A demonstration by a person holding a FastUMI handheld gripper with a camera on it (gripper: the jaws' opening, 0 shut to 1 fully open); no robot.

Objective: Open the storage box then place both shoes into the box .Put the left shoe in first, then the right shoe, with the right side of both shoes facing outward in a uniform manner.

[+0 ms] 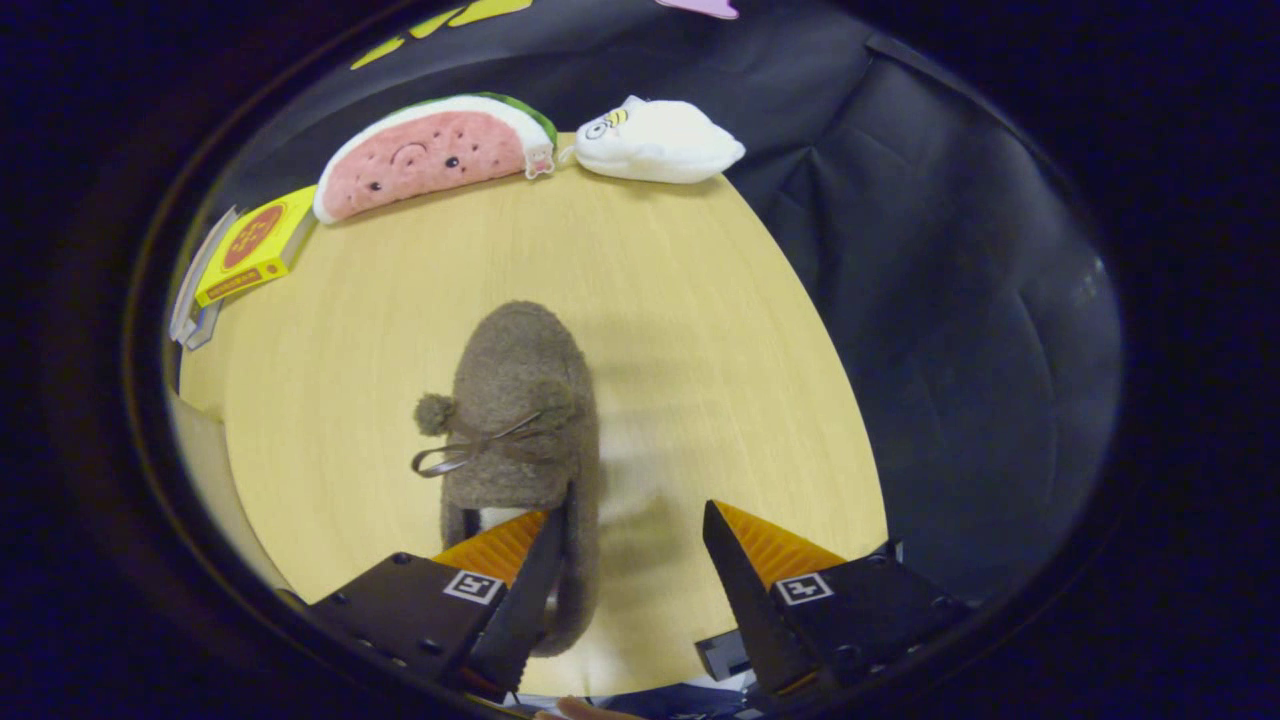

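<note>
- On the pale wooden table [700, 330], one fuzzy brown slipper [520, 400] lies with its toe pointing away from the camera and its heel toward the fingers.
- Slipper has a thin ribbon bow across the upper, with a small pompom sticking out on its left side.
- Gripper [636, 530] is spread wide, fingers well apart, gripping nothing between them.
- Left finger [530, 590] sits at the slipper's heel opening; its tip appears to reach into or over the opening, against the right rim. Whether it touches the fabric cannot be told for sure.
- Right finger [745, 590] stands over bare tabletop, apart from the slipper, with a strip of table between it and the slipper's right side.
- Slipper's rear portion hangs down between and below the left finger, partly hidden by it.
- Far edge of table: a watermelon-slice plush [430, 155] with a small face, lying on its side.
- Just beside it to the right, nearly touching, a white plush [665, 140] with a little bee mark on it.
- Far left of the table: a yellow box [255, 245] with a red round mark, resting on top of some flat pale items that are too blurred to name.
- Black cloth wall [950, 300] hangs beyond and to the right of the table.
- Near the bottom, under the right finger, a small grey-dark object shows at the table's near edge; too cut off to identify.
</note>
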